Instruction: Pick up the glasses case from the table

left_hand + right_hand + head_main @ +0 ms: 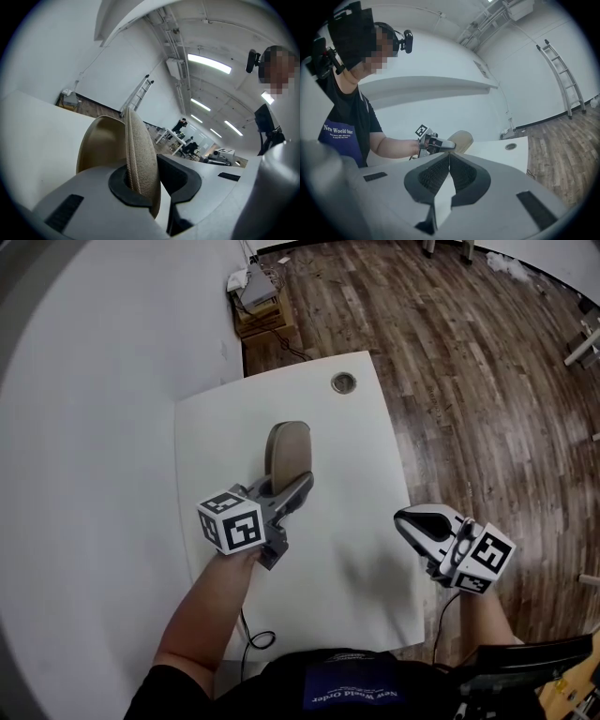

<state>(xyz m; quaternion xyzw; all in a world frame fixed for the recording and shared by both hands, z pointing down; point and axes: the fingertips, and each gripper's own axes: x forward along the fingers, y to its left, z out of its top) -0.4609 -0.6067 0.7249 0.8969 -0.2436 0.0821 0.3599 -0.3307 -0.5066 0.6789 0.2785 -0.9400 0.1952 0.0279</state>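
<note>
Left fingers (pixel 127 191) closed on the near end of the glasses case (pixel 136 145). One pad sat on each broad face, and the zip seam ran between them. Case: tan, fabric-covered, oval, held on edge. The zip was closed all round the visible part, so its contents could not be seen.

Head view: left gripper (pixel 296 486) at frame centre, with the case projecting from the fingers toward the top of the frame, over the middle of the white worktop (pixel 356 456). Whether the far end of the case touched the worktop could not be told.

Right fingers (pixel 440 174) closed pad to pad with nothing between them. Right gripper (pixel 405 519) was at lower right of the head view, near the right edge of the worktop and well apart from the case.

Worktop: a round grommet (pixel 343 382) near its upper right corner.

Surroundings: wood floor (pixel 469 381) to the right and above. A white wall filled the left of the frame. A low stack of boxes (pixel 255 298) stood against the wall at upper left. A cable (pixel 259 639) looped below the near edge of the worktop. A ladder (pixel 563 79) leaned on the far wall at upper right of the right gripper view.
</note>
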